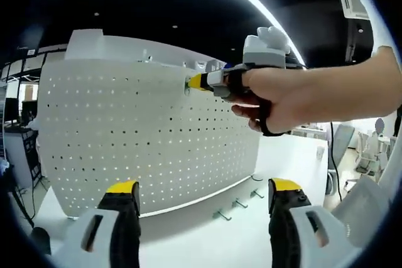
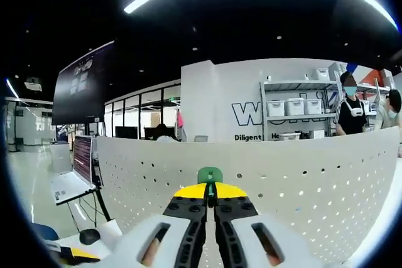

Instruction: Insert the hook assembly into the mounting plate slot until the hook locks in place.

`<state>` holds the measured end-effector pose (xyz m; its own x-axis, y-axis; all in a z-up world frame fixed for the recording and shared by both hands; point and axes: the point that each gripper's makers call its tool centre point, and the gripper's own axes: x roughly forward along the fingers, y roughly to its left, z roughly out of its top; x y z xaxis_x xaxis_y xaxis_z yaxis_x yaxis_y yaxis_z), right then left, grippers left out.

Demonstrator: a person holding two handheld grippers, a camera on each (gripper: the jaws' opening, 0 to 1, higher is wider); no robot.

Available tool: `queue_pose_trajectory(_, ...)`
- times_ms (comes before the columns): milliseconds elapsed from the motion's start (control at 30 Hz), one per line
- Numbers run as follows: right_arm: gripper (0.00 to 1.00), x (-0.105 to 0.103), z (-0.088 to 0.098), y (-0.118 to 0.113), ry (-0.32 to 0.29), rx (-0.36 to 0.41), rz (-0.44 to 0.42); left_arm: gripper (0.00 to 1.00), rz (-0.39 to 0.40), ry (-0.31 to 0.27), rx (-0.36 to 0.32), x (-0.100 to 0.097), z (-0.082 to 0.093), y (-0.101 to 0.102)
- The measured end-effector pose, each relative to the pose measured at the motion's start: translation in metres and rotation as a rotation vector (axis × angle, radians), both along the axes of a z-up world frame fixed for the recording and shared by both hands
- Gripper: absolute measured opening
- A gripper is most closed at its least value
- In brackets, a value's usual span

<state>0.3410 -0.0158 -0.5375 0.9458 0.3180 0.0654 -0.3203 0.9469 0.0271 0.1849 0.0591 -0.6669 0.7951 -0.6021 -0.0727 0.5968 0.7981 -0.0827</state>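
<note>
A white perforated mounting plate [image 1: 125, 130] stands upright on a white table [image 1: 188, 243]. A hand brings my right gripper [image 1: 193, 82] in from the right, its yellow tips against the plate's upper part with a small green hook [image 1: 187, 85] at the board. In the right gripper view, that gripper [image 2: 210, 190] is shut on the green hook [image 2: 210, 174], pressed close to the plate [image 2: 314, 180] near its top edge. My left gripper [image 1: 204, 187] hangs in front of the plate's lower edge, jaws wide apart and holding nothing.
Three spare metal hooks [image 1: 239, 204] lie on the table by the plate's lower right corner. An open laptop [image 2: 74, 171] and a dark screen [image 2: 85, 92] stand to the left behind the plate. Shelves with bins [image 2: 294, 108] and people [image 2: 348, 111] are far back.
</note>
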Motion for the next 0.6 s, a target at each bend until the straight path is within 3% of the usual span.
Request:
queue_pose_trajectory(267, 0.00, 0.007, 0.002, 0.012, -0.004, -0.011, -0.004, 0.86, 0.009, -0.001, -0.011, 0.000, 0.000, 0.004)
queue_pose_trajectory(600, 0.00, 0.014, -0.006, -0.002, 0.016, -0.014, -0.043, 0.85, 0.022, 0.017, -0.032, 0.000, -0.004, 0.007)
